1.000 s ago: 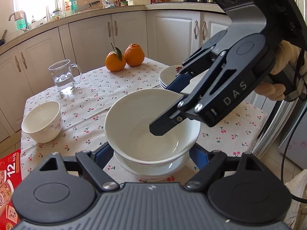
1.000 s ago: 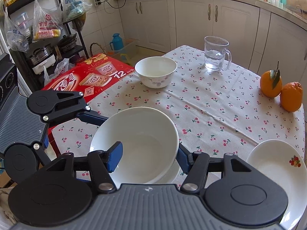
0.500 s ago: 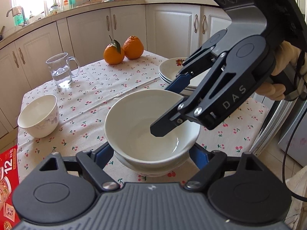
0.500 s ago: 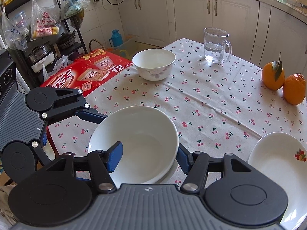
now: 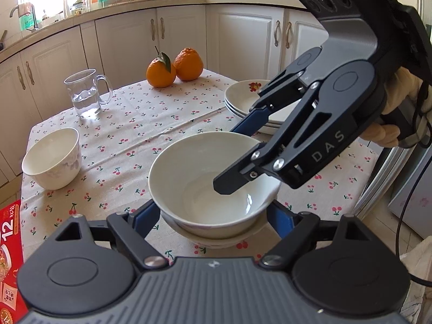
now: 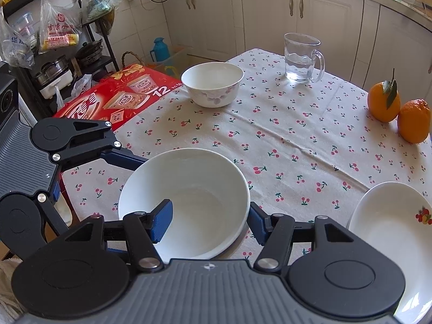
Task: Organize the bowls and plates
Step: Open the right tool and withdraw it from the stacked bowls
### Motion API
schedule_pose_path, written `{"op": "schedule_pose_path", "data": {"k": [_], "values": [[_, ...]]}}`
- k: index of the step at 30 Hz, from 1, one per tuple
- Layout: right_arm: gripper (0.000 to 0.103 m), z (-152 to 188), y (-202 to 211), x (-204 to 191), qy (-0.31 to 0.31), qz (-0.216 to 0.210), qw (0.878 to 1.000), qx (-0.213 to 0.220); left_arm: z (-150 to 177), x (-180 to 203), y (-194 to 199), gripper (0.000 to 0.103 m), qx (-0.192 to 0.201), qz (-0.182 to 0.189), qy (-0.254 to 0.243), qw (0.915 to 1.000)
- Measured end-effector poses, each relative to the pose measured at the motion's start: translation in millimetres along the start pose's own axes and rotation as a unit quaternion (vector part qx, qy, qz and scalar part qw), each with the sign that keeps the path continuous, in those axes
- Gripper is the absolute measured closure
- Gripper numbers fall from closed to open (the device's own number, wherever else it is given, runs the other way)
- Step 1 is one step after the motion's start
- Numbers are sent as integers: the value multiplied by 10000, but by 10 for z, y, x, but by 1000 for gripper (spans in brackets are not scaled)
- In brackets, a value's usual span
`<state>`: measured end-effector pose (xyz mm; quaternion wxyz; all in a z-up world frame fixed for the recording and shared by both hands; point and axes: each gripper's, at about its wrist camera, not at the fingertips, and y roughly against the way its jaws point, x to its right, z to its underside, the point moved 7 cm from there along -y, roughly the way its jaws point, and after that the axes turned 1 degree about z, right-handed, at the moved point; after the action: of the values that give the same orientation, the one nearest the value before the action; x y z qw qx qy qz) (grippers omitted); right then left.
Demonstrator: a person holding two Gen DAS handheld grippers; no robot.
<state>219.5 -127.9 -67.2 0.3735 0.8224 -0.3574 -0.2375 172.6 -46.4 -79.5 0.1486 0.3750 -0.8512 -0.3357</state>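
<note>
A large white bowl [image 5: 205, 178] sits nested on another bowl [image 5: 216, 239] on the cherry-print tablecloth [image 5: 151, 124]. My left gripper [image 5: 213, 218] is open, its fingers on either side of the stack. My right gripper [image 6: 210, 220] is open too, one finger [image 6: 162, 220] inside the large bowl [image 6: 189, 189] and one outside its rim; it also shows in the left wrist view [image 5: 243, 156]. A smaller flowered bowl [image 5: 51, 159] stands at the table's left, also in the right wrist view [image 6: 213, 83]. A stack of white plates [image 5: 243, 100] lies at the right.
A glass mug of water [image 5: 86, 94] and two oranges [image 5: 175, 67] stand at the table's far side. A red carton [image 6: 116, 94] lies beside the table. White cabinets [image 5: 189, 40] run behind. A shelf rack with bags [image 6: 54, 40] stands beyond the table's left.
Both cameras have pulled back and up a little. The bowl stack has not moved and both grippers stay open around it.
</note>
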Motion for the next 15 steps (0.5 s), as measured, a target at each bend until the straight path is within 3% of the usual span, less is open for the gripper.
{"op": "schedule_pose_path", "data": {"k": [4,15], "values": [[35,6,-1,-2,22,8,10000,12,12,-8,-4,15,-6,21,64,10000],[6,11,75,-71,203,92,9996,161,99,-61,244,11,53,-144,24,9999]]}}
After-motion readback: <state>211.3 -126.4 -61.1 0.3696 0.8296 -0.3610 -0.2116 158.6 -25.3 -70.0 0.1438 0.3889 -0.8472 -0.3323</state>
